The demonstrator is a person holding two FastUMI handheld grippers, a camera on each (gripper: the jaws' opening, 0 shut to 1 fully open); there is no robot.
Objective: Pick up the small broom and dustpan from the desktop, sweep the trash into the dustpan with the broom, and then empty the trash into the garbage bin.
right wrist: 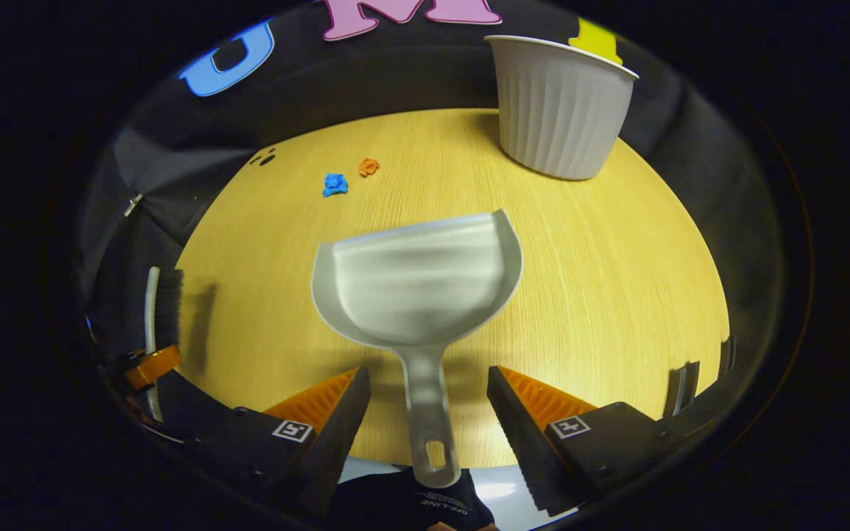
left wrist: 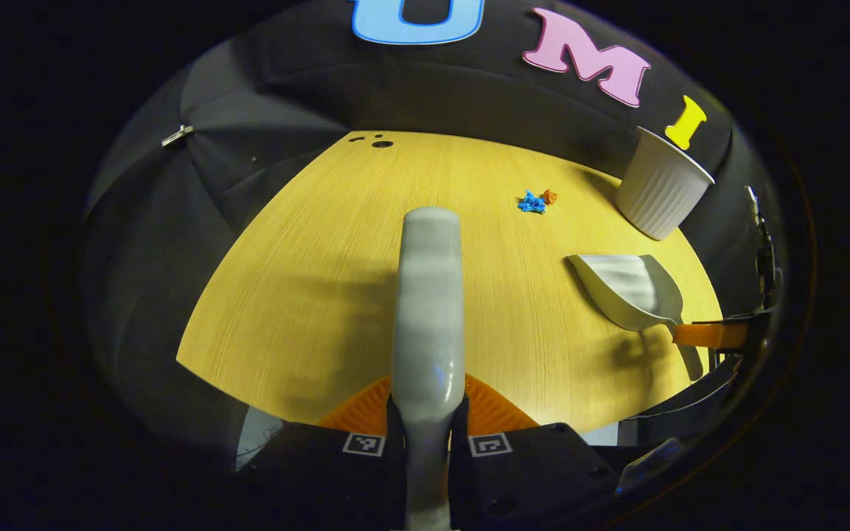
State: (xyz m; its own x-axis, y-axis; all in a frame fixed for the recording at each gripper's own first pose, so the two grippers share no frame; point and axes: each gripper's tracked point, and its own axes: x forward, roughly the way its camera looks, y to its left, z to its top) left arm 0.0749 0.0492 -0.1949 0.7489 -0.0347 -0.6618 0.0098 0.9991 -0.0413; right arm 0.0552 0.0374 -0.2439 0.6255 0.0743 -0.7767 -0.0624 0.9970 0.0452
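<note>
The dustpan (right wrist: pixel 419 284) lay flat on the desktop (right wrist: pixel 616 295), mouth towards the blue and orange trash (right wrist: pixel 335 184) farther off, its handle between the right gripper's (right wrist: pixel 429 398) spread fingers, neither touching it: placed for a grasp, I judged. The left gripper (left wrist: pixel 428 413) pinched the broom (left wrist: pixel 428 310) by its handle, raised above the wood. The garbage bin (right wrist: pixel 559 110) stood at the far edge.

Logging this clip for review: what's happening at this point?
The left tool is shut on the small broom, held over the desk. The right tool is open around the dustpan handle, not yet gripping. Blue and orange trash lies unswept near the white garbage bin.
</note>
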